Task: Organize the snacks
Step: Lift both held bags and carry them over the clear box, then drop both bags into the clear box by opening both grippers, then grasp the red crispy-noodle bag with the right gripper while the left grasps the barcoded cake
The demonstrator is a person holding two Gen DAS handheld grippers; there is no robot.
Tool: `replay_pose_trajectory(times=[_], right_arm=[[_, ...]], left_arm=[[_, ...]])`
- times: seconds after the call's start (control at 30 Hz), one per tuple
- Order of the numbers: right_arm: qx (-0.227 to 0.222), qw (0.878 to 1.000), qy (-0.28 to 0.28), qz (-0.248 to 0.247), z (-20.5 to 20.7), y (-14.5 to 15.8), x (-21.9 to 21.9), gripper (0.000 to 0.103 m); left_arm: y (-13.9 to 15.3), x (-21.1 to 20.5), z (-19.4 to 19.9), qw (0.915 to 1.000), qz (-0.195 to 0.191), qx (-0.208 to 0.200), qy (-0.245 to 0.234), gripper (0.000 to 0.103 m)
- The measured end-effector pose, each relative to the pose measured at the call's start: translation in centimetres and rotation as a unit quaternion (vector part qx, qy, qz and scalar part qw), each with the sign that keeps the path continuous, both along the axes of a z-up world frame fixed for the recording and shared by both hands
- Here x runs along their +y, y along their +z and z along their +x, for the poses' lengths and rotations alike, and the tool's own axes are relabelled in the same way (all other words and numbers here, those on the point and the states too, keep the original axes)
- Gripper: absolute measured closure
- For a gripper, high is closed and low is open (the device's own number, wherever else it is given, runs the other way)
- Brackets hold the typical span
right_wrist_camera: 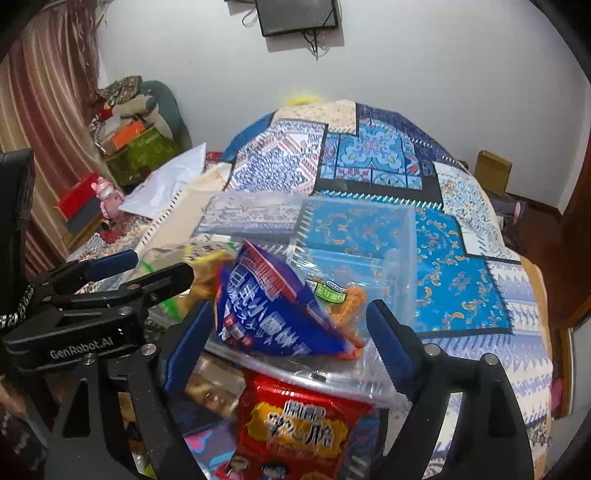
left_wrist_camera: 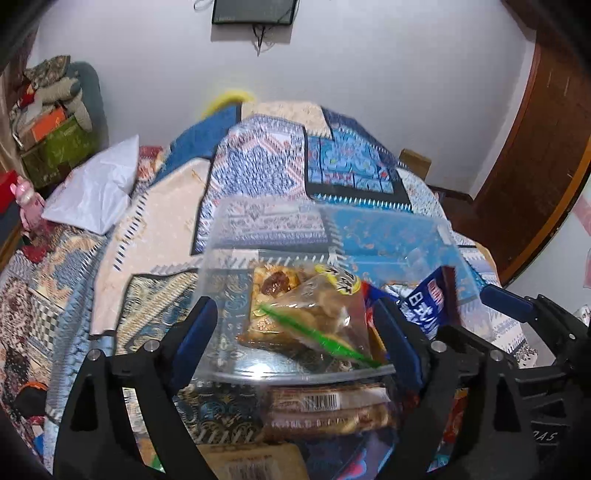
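A clear plastic box (left_wrist_camera: pixel 369 229) sits on the patterned quilt (left_wrist_camera: pixel 258 166) and holds snacks. Inside are a see-through bag with a green stripe (left_wrist_camera: pixel 317 314) and a blue packet (left_wrist_camera: pixel 424 302). My left gripper (left_wrist_camera: pixel 295 325) is open, its blue pads standing either side of the box's near left part. My right gripper (right_wrist_camera: pixel 288 332) is open too, straddling the box's (right_wrist_camera: pixel 369 236) near right part, with the blue packet (right_wrist_camera: pixel 273 306) between the jaws. A red packet (right_wrist_camera: pixel 299 417) and a barcoded snack pack (left_wrist_camera: pixel 325 406) lie in front of the box.
A white plastic bag (left_wrist_camera: pixel 96 192) lies on the quilt's left side. Stacked boxes and cloth (left_wrist_camera: pixel 55 140) stand by the left wall, and a pink toy (right_wrist_camera: pixel 107 195) is nearby. At the far right sits a cardboard box (right_wrist_camera: pixel 493 171). A dark screen (left_wrist_camera: pixel 255 11) hangs on the wall.
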State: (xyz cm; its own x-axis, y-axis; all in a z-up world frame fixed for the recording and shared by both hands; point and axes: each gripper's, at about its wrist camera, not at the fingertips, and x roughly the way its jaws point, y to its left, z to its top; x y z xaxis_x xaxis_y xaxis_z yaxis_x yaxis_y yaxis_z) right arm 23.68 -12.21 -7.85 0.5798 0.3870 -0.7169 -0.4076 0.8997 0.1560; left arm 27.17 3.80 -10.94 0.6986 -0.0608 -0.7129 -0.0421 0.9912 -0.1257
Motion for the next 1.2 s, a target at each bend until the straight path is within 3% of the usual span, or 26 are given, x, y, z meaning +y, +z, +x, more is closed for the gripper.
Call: replay_pose_trajectory(times=[0.23, 0.47, 0.8, 1.03, 1.2], right_arm=[[-0.027, 1.000, 0.002, -0.001, -2.8, 2.0, -1.1, 0.019], [-0.021, 1.000, -0.002, -0.002, -5.2, 1.9, -2.5, 0.018], [0.024, 0.999, -0.001, -0.021, -7.1, -1.9, -3.1, 0.017], [0.061, 0.998, -0.004, -0.027, -6.5, -4.7, -2.8, 0.017], [0.082, 0.996, -0.009, -0.024, -5.5, -6.0, -2.5, 0.018]], left_arm=[[2.2, 0.4, -3.9, 0.9996, 0.023, -0.018, -0.005, 0.010], [0.8, 0.9, -7.6, 0.9991, 0.041, 0.008, -0.007, 0.009], [-4.8, 2.3, -9.7, 0.9965, 0.040, 0.071, 0.016, 0.009], [-5.9, 1.3, -9.9, 0.9974, 0.035, 0.063, 0.001, 0.004], [-6.8, -0.5, -9.1, 0.9943, 0.083, 0.066, -0.008, 0.000]])
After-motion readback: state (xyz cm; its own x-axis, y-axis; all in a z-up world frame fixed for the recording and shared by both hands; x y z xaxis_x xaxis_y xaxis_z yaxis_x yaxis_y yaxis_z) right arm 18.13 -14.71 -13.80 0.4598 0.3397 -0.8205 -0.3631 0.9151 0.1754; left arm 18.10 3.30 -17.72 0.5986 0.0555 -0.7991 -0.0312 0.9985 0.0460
